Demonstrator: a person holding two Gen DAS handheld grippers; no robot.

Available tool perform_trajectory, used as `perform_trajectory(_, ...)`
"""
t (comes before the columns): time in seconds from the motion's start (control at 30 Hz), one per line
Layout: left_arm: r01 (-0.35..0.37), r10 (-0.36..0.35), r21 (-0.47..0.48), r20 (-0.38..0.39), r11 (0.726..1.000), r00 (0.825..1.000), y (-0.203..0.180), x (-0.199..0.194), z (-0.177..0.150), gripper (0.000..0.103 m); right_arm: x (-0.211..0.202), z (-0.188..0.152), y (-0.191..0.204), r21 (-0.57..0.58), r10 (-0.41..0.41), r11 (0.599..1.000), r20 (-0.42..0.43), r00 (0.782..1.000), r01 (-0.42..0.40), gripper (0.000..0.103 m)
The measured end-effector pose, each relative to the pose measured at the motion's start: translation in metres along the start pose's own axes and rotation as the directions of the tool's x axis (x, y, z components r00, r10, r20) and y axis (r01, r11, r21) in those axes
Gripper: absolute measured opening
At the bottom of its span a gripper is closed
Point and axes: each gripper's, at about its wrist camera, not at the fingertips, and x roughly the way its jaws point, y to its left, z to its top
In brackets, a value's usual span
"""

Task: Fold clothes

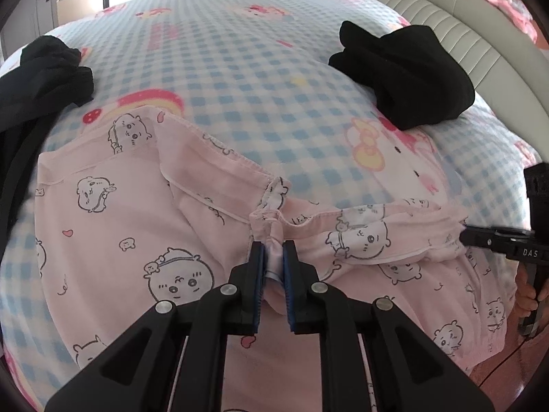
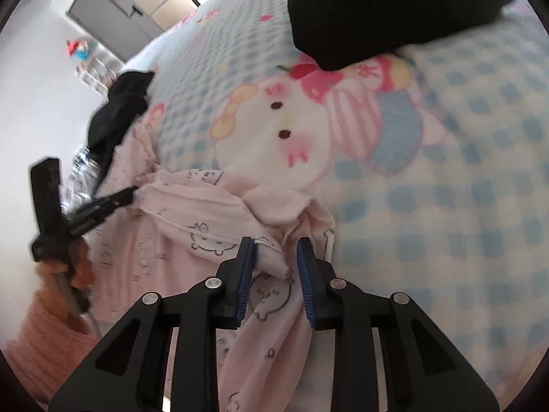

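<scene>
Barely begun: pink pyjama bottoms (image 1: 144,226) spread unfolded on bed (image 1: 240,68); left gripper (image 1: 273,257) jaws pinching waistband, right gripper (image 2: 274,261) jaws spread around bunched fabric; black garment (image 1: 405,79) at two o'clock.

Your left wrist view looks forward and steeply down along its own left gripper (image 1: 273,254), close above the pink garment (image 1: 113,240) on the checked bedspread (image 1: 240,79), facing the headboard (image 1: 446,17).

Your right wrist view sits equally near, tilted down along the right gripper (image 2: 275,250), angled toward the bed's far corner and a grey cabinet (image 2: 113,20); this picture is blurred, so detail is probably unreliable.

Shared ground: the garment, bedspread, the folded black clothing (image 1: 405,75) (image 2: 377,10), a second dark heap (image 1: 41,75) (image 2: 120,110), and each view catches the other gripper (image 1: 461,235) (image 2: 132,194) at its edge.
</scene>
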Motion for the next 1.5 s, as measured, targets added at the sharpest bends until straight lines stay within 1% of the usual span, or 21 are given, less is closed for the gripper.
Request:
perform_trajectory(0.07, -0.004, 0.004, 0.002, -0.005, 1.000, 1.000, 0.000, 0.002, 0.000, 0.013, 0.003, 0.004, 0.004, 0.005, 0.010, 1.000, -0.005, 1.000, -0.010, 0.028)
perform_trajectory(0.13, -0.001, 0.001, -0.006, -0.009, 1.000, 1.000, 0.001, 0.003, 0.000, 0.013, 0.010, 0.005, 0.008, 0.008, 0.062, 0.998, -0.048, 0.997, -0.062, 0.028)
perform_trajectory(0.23, 0.007, -0.007, -0.019, -0.009, 1.000, 1.000, 0.004, 0.003, -0.001, 0.013, 0.002, -0.007, 0.037, -0.146, 0.062, 0.987, -0.052, 0.997, -0.069, 0.028)
perform_trajectory(0.33, 0.012, -0.012, -0.017, -0.010, 1.000, 1.000, 0.004, 0.004, -0.002, 0.013, -0.009, -0.023, 0.058, -0.245, 0.088, 0.964, -0.075, 0.993, -0.104, 0.028)
perform_trajectory(0.43, 0.005, -0.005, -0.010, -0.018, 1.000, 1.000, 0.003, 0.007, -0.002, 0.013, -0.014, -0.037, 0.065, -0.326, 0.019, 0.944, -0.122, 0.992, -0.058, 0.028)
perform_trajectory(0.47, 0.004, -0.004, -0.009, -0.017, 1.000, 1.000, 0.003, 0.007, -0.003, 0.013, -0.017, -0.038, 0.065, -0.331, -0.004, 0.943, -0.117, 0.993, -0.035, 0.028)
perform_trajectory(0.5, 0.002, -0.002, -0.008, -0.016, 1.000, 1.000, 0.002, 0.007, -0.003, 0.013, -0.024, -0.037, 0.061, -0.314, -0.023, 0.949, -0.092, 0.996, -0.007, 0.028)
perform_trajectory(0.63, 0.009, -0.009, -0.008, -0.018, 1.000, 1.000, 0.004, 0.009, -0.002, 0.013, -0.048, -0.016, 0.044, -0.212, -0.013, 0.977, 0.073, 0.997, 0.028, 0.028)
perform_trajectory(0.7, 0.011, -0.011, -0.014, -0.015, 1.000, 1.000, 0.004, 0.008, -0.003, 0.013, -0.045, -0.005, 0.036, -0.152, 0.009, 0.988, 0.114, 0.993, 0.009, 0.028)
perform_trajectory(0.77, 0.020, -0.020, -0.020, -0.003, 1.000, 1.000, 0.005, 0.005, -0.002, 0.013, -0.028, 0.004, 0.032, -0.116, 0.067, 0.992, 0.073, 0.995, -0.059, 0.028)
perform_trajectory(0.8, 0.032, -0.032, -0.029, 0.007, 0.999, 0.999, 0.006, 0.003, -0.002, 0.013, -0.013, 0.006, 0.032, -0.111, 0.071, 0.992, 0.038, 0.997, -0.066, 0.028)
perform_trajectory(0.9, 0.067, -0.065, -0.054, 0.039, 0.996, 0.997, 0.009, -0.006, 0.002, 0.013, 0.030, -0.003, 0.041, -0.148, 0.000, 0.989, -0.108, 0.994, -0.016, 0.028)
perform_trajectory(0.93, 0.076, -0.074, -0.055, 0.045, 0.996, 0.996, 0.010, -0.008, 0.005, 0.011, 0.036, -0.008, 0.041, -0.149, -0.027, 0.989, -0.117, 0.993, 0.010, 0.026)
perform_trajectory(1.0, 0.077, -0.075, -0.028, 0.061, 0.997, 0.995, 0.006, -0.011, 0.015, 0.010, 0.031, -0.011, 0.042, -0.154, -0.051, 0.987, -0.083, 0.995, 0.038, 0.012)
perform_trajectory(1.13, 0.064, -0.069, 0.056, 0.104, 0.996, 0.992, -0.015, -0.019, 0.054, 0.010, -0.003, 0.005, 0.044, -0.160, -0.094, 0.982, 0.030, 0.995, 0.098, 0.008)
perform_trajectory(1.27, 0.032, -0.052, 0.115, 0.174, 0.993, 0.983, -0.039, -0.016, 0.108, 0.010, -0.038, 0.042, 0.047, -0.191, -0.160, 0.963, 0.167, 0.973, 0.191, 0.008)
perform_trajectory(1.37, 0.011, -0.038, 0.111, 0.243, 0.994, 0.969, -0.051, -0.003, 0.141, 0.011, -0.046, 0.067, 0.043, -0.165, -0.234, 0.944, 0.279, 0.931, 0.287, 0.009)
perform_trajectory(1.4, -0.001, -0.021, 0.094, 0.231, 0.996, 0.973, -0.052, 0.010, 0.147, 0.014, -0.039, 0.075, 0.039, -0.154, -0.269, 0.932, 0.308, 0.912, 0.327, 0.009)
perform_trajectory(1.43, -0.016, 0.002, 0.077, 0.184, 0.997, 0.983, -0.050, 0.029, 0.151, 0.017, -0.031, 0.083, 0.035, -0.141, -0.304, 0.920, 0.337, 0.891, 0.367, 0.011)
perform_trajectory(1.47, -0.032, 0.024, 0.060, 0.137, 0.998, 0.990, -0.049, 0.048, 0.156, 0.022, -0.014, 0.092, 0.028, -0.138, -0.340, 0.906, 0.328, 0.882, 0.401, 0.014)
perform_trajectory(1.5, -0.049, 0.045, 0.044, 0.089, 0.998, 0.995, -0.047, 0.067, 0.160, 0.030, 0.014, 0.102, 0.015, -0.129, -0.392, 0.891, 0.268, 0.880, 0.436, 0.014)
